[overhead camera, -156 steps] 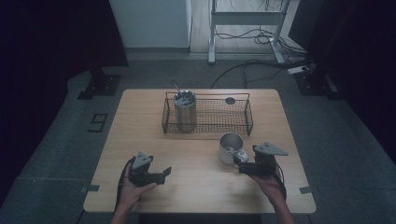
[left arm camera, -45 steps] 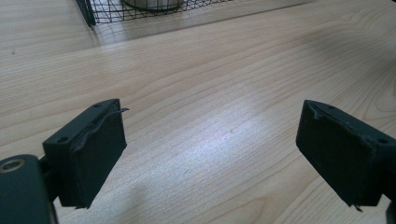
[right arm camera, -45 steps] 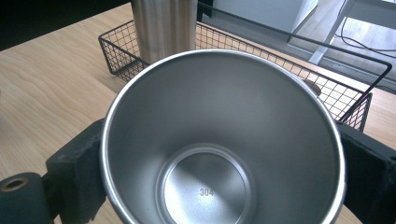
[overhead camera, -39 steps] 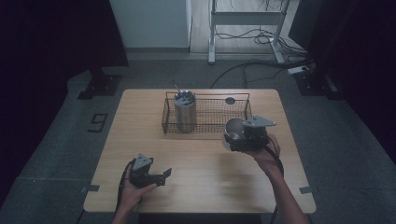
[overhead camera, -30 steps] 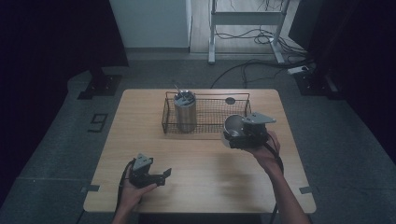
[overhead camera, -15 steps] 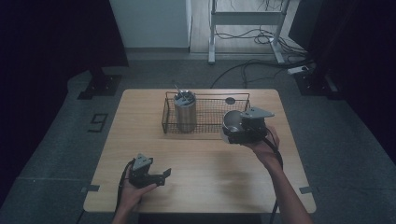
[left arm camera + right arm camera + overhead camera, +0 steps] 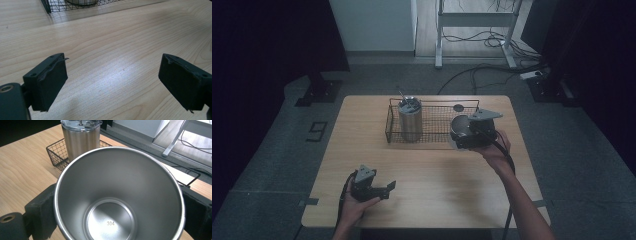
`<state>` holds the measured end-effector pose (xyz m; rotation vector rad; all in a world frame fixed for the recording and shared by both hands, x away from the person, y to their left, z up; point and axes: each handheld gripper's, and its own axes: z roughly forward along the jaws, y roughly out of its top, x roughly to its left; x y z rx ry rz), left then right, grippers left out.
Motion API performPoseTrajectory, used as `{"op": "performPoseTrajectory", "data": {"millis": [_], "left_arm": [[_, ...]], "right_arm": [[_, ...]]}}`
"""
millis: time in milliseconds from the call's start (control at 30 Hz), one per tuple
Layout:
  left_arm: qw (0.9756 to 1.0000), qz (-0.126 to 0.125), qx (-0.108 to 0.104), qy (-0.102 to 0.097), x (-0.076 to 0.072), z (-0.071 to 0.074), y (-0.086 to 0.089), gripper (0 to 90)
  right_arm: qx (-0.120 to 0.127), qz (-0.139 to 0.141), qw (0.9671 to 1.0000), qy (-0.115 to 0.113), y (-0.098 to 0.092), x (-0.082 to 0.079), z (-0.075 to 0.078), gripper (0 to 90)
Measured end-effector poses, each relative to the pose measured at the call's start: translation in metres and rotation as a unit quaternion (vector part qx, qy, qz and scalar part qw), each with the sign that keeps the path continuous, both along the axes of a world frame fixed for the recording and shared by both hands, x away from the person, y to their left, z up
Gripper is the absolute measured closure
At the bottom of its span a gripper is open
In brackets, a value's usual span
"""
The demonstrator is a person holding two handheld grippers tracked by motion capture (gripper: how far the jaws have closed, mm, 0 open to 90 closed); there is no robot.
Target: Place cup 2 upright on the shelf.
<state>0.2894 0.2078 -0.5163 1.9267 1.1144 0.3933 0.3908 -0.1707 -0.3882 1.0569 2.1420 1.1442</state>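
The right gripper (image 7: 460, 136) clamps the steel cup (image 7: 120, 195) right of centre in the high view, at the basket's (image 7: 434, 120) right end, while the left gripper (image 7: 388, 188) rests open at lower left

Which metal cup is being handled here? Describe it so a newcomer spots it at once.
On the wooden table stands a black wire basket. At its right end, the right gripper holds an open, empty steel cup. Unlike the taller lidded steel tumbler in the basket, it has no lid.
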Motion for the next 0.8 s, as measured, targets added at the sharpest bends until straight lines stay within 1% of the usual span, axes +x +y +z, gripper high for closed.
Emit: {"op": "performPoseTrajectory", "data": {"millis": [400, 467, 567, 800], "left_arm": [[1.0, 0.001, 0.0, 0.001, 0.0, -0.001, 0.0, 8.4], [1.0, 0.001, 0.0, 0.001, 0.0, 0.0, 0.001, 8.4], [1.0, 0.001, 0.0, 0.001, 0.0, -0.001, 0.001, 8.4], [1.0, 0.002, -0.001, 0.0, 0.0, -0.001, 0.001, 8.4]], "right_arm": [[0.007, -0.01, 0.9999, 0.008, -0.002, 0.012, -0.004, 6.1], [0.003, -0.011, 0.9999, 0.008, -0.002, 0.014, -0.004, 6.1], [0.005, -0.012, 0.9999, 0.007, -0.003, 0.017, -0.003, 6.1], [0.013, -0.02, 0.9997, 0.008, -0.004, 0.024, -0.002, 6.1]]}}
